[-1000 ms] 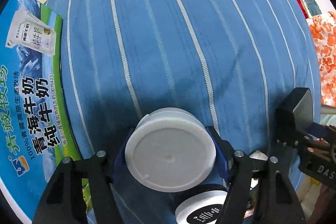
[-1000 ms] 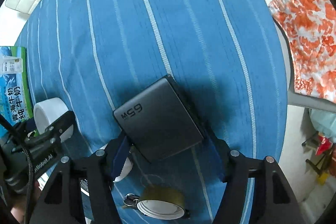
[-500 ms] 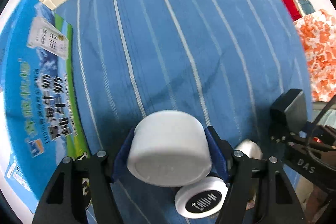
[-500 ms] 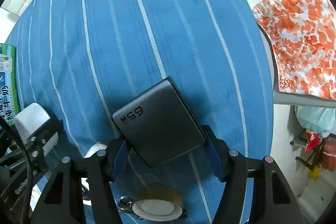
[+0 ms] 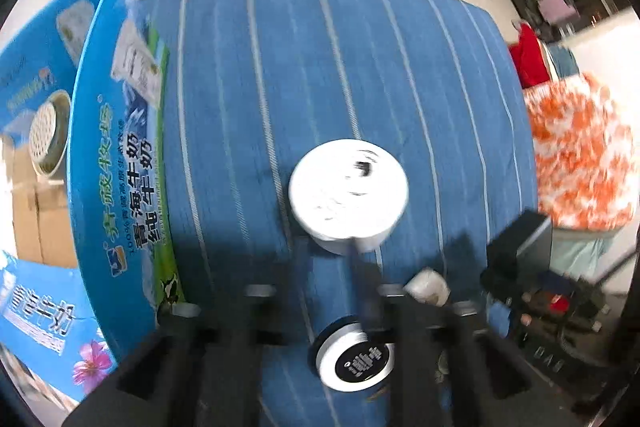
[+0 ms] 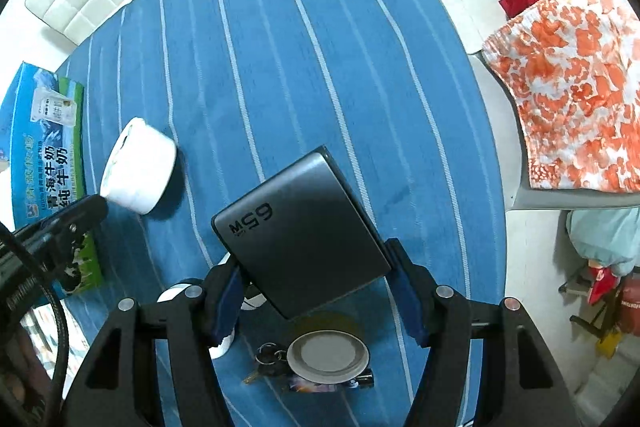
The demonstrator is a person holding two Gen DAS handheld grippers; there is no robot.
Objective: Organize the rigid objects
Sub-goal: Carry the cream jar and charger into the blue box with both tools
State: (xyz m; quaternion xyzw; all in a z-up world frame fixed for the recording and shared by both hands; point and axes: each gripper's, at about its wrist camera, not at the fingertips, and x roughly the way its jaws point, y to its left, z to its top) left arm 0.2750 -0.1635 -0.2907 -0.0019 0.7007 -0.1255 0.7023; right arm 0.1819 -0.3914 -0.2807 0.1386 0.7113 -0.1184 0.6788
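White jar (image 5: 348, 195) dropped from closing left tool (image 5: 320, 291) — lies on tablecloth (image 5: 320, 67).

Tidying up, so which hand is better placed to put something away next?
Right: the right tool grips the grey charger. The left tool's jaws are closing empty; the white jar sits on the cloth.

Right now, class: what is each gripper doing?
Left gripper: jaws closing, nothing between them; jar lies ahead.
Right gripper: shut on the charger.
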